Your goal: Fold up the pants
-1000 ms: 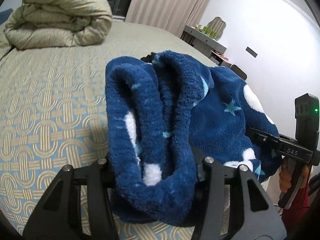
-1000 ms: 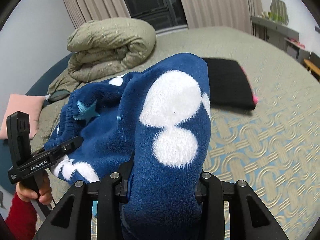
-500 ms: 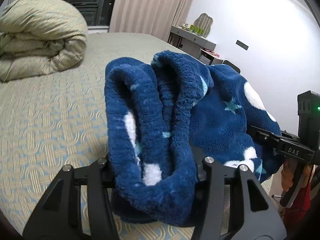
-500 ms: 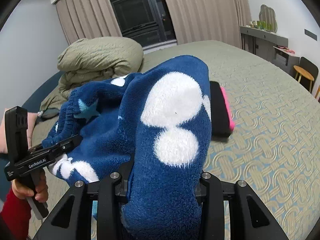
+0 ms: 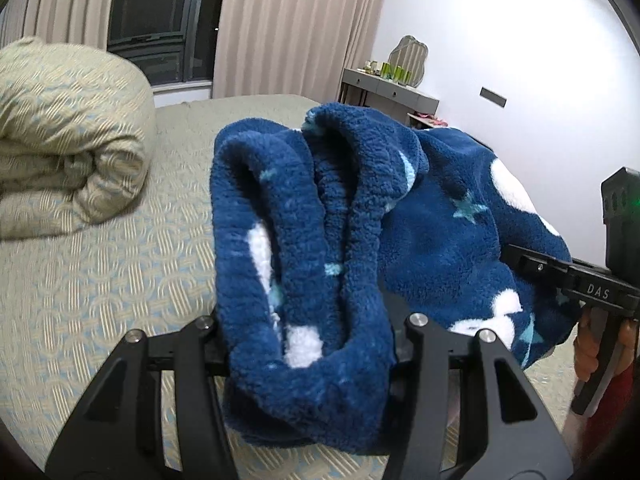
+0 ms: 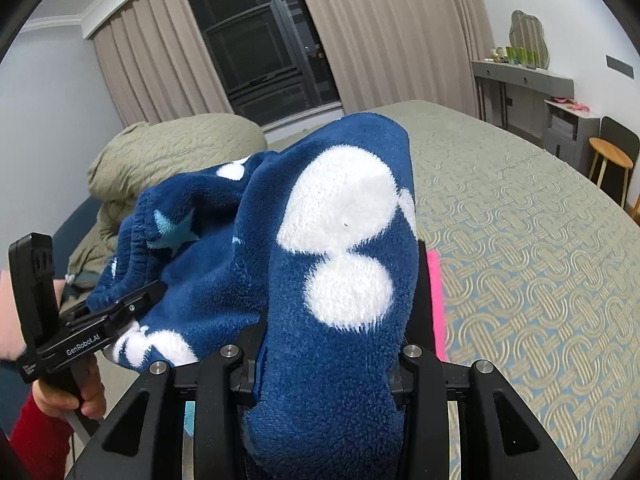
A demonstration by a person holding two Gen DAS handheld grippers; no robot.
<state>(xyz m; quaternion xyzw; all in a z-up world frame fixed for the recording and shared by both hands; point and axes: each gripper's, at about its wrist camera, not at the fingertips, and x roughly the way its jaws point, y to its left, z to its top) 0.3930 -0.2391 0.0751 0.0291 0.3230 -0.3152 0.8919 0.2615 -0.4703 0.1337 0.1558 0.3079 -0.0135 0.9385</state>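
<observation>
Gripping the blue fleece pants (image 5: 440,216), the left gripper (image 5: 308,344) and right gripper (image 6: 320,364) are each clamping a bunched edge. Both are rising and travelling across the bed (image 6: 540,240), carrying the garment airborne, probably toward a laying-down spot.

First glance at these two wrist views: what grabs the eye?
The blue fleece pants with white blobs and stars fill both views, bunched and held above the patterned bed between the left gripper and the right gripper. Behind, a rolled beige duvet sits below a dark window.
</observation>
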